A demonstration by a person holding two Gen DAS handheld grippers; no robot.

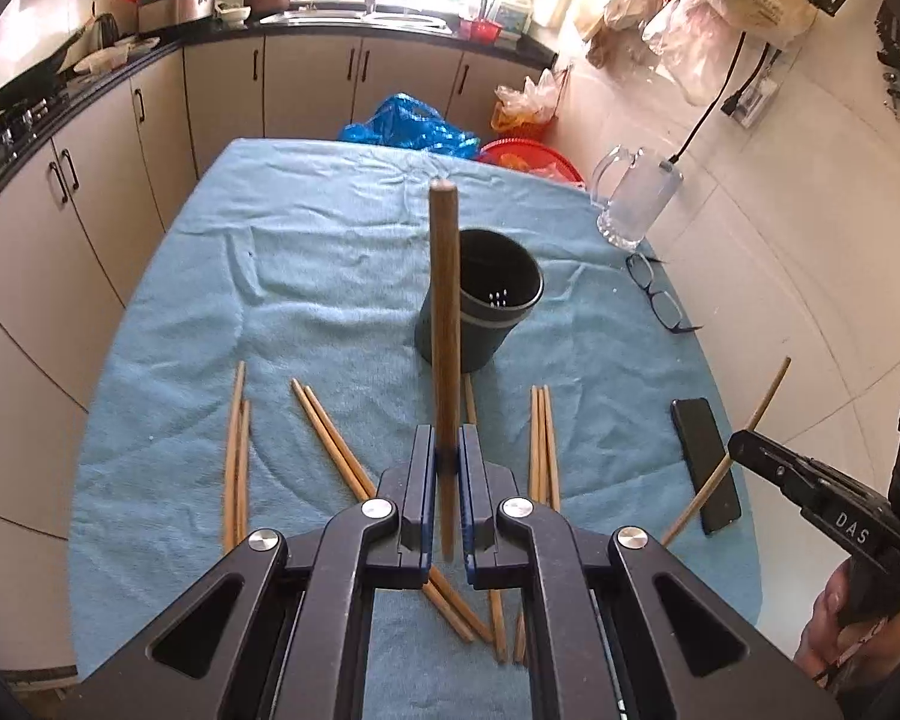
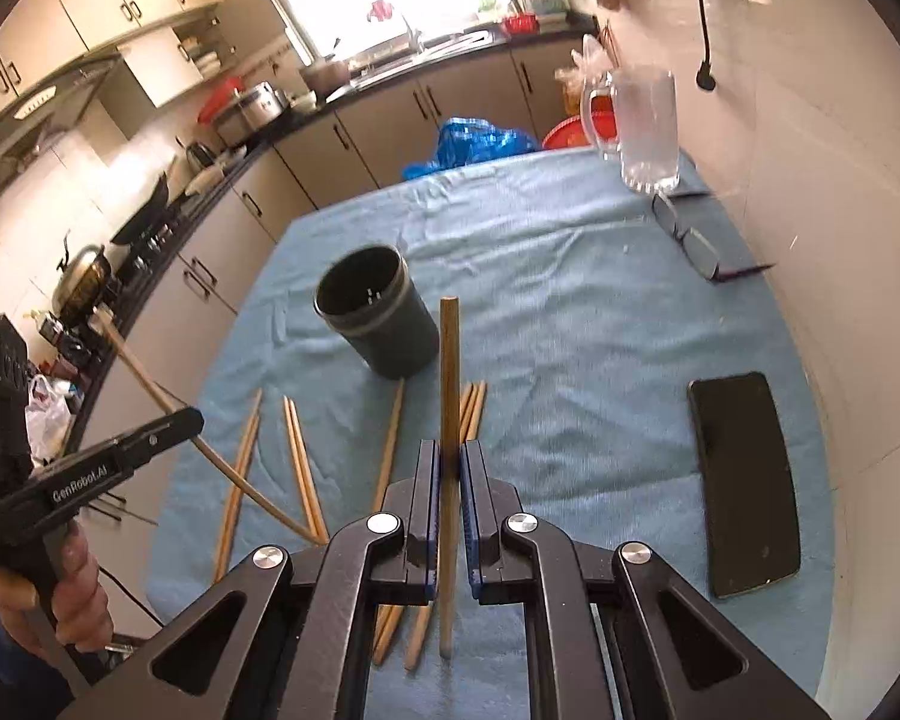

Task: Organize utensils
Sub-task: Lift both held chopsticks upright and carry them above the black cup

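Note:
My left gripper (image 1: 447, 461) is shut on a wooden chopstick (image 1: 444, 312) that stands up between its pads, above the table. My right gripper (image 2: 449, 468) is shut on another wooden chopstick (image 2: 449, 384) in the same upright way. A dark round utensil holder (image 1: 486, 300) (image 2: 378, 312) stands open and upright on the blue cloth beyond both grippers. Several more chopsticks (image 1: 330, 438) (image 2: 300, 462) lie loose on the cloth in front of the holder. The right gripper (image 1: 744, 450) with its chopstick shows at the right edge of the left wrist view, and the left gripper (image 2: 186, 420) shows at the left of the right wrist view.
A blue cloth (image 1: 306, 276) covers the table. A black phone (image 2: 744, 480) lies at the right, glasses (image 2: 690, 240) and a glass mug (image 2: 642, 126) farther back by the wall. Kitchen cabinets and a counter run along the left and far side. Blue and red bags sit beyond the table.

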